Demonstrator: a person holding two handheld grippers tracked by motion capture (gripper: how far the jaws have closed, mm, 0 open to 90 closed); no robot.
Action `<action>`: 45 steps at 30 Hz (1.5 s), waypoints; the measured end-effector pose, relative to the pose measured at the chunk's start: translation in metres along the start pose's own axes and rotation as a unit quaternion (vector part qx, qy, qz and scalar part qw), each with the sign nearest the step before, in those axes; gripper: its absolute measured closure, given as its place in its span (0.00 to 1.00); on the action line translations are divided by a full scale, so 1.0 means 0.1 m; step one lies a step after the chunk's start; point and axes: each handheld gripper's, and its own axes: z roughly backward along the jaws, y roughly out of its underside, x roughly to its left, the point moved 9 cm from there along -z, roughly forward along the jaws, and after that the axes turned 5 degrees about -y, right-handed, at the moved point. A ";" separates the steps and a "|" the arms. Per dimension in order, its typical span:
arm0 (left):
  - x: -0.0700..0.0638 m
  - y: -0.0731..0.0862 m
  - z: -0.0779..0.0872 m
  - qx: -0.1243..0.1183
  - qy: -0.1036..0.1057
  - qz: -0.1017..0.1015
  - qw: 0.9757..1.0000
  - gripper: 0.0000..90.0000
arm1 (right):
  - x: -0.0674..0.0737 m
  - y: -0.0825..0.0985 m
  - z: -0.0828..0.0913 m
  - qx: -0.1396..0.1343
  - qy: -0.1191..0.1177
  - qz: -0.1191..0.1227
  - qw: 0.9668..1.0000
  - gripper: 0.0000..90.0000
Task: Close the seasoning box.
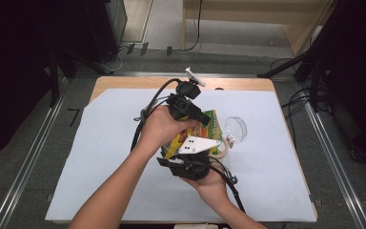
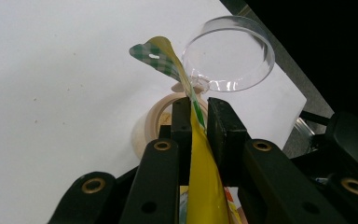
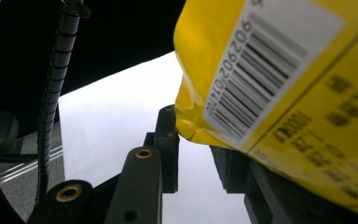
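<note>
A white sheet covers the tabletop (image 1: 100,157); above its middle the left gripper (image 2: 199,116) has its jaws clamped on the yellow snack bag's (image 1: 205,125) top edge; the right gripper (image 3: 193,140) pinches the bag's lower corner; a tape roll (image 2: 154,122) and clear cup (image 1: 236,129) lie just right.

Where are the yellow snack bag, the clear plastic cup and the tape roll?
yellow snack bag (image 3: 279,70), right gripper view, on its barcode label.
clear plastic cup (image 2: 261,39), left gripper view, on its rim.
tape roll (image 2: 156,116), left gripper view, on its pale outer wall.
</note>
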 end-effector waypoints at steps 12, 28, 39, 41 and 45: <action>0.06 0.05 0.08 -0.006 -0.009 0.008 1.000 0.91 | 0.04 -0.03 -0.07 0.000 -0.010 0.008 1.000 0.82; 0.07 0.06 0.08 -0.011 -0.010 0.010 1.000 0.91 | 0.04 -0.03 -0.09 0.001 -0.012 0.010 1.000 0.82; 0.07 0.04 0.07 -0.012 -0.007 0.006 1.000 0.91 | 0.01 -0.02 -0.08 0.002 -0.009 0.009 1.000 0.82; 0.07 0.04 0.07 -0.011 -0.007 0.005 1.000 0.91 | 0.02 -0.02 -0.08 0.001 -0.008 0.009 1.000 0.82; 0.06 0.04 0.06 -0.010 -0.005 0.009 1.000 0.91 | 0.02 -0.02 -0.07 0.000 -0.007 0.008 1.000 0.82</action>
